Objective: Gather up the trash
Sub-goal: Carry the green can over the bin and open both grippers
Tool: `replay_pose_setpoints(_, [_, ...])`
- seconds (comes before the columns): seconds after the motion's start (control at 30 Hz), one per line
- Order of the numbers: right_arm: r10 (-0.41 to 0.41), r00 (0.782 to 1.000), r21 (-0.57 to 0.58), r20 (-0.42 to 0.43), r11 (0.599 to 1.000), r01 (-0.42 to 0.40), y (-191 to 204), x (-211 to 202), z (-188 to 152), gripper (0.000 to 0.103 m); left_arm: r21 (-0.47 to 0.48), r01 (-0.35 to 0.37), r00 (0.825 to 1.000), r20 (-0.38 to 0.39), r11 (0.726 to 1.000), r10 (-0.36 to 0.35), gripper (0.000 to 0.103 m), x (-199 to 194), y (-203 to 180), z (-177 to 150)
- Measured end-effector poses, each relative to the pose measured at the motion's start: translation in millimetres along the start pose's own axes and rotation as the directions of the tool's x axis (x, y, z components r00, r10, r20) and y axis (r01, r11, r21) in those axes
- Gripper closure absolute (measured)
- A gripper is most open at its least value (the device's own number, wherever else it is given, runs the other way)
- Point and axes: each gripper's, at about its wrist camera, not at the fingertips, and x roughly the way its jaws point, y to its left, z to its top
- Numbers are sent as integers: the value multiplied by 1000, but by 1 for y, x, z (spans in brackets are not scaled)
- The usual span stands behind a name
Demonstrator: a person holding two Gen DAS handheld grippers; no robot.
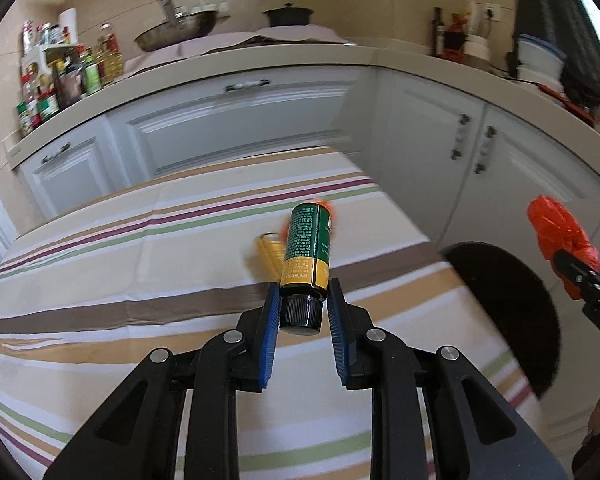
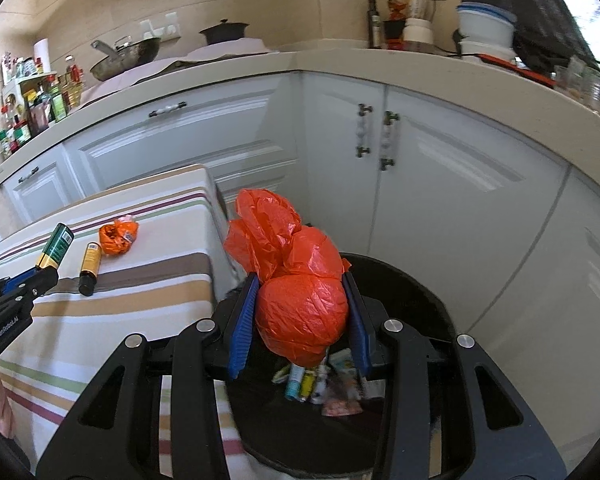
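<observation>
My left gripper point(image 1: 302, 289) is shut on a green and yellow bottle point(image 1: 309, 248) with a black cap, held above the striped table point(image 1: 100, 272). It also shows in the right wrist view point(image 2: 55, 246). My right gripper point(image 2: 300, 280) is shut on a knotted orange plastic bag point(image 2: 296, 292), held over the black trash bin point(image 2: 416, 292). The bag also shows in the left wrist view point(image 1: 556, 232). A yellow bottle point(image 2: 89, 265) and a crumpled orange wrapper point(image 2: 118, 236) lie on the table.
The bin point(image 1: 512, 300) stands right of the table and holds several pieces of trash point(image 2: 320, 384). White cabinets point(image 2: 440, 184) and a counter with pans and bottles run behind.
</observation>
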Motion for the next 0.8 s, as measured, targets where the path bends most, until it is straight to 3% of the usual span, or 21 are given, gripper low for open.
replay_pose_setpoints(0.4, [-88,995,47,35,995,87,-40,-32,-12,64,89,119,992,34,989,-122,78,-21,-67,0])
replay_pose_setpoints(0.8, [-131,990,76,62,989,126,-60,-42,-16,64,145,152,984,74,978,-164,78,-25,-118,0])
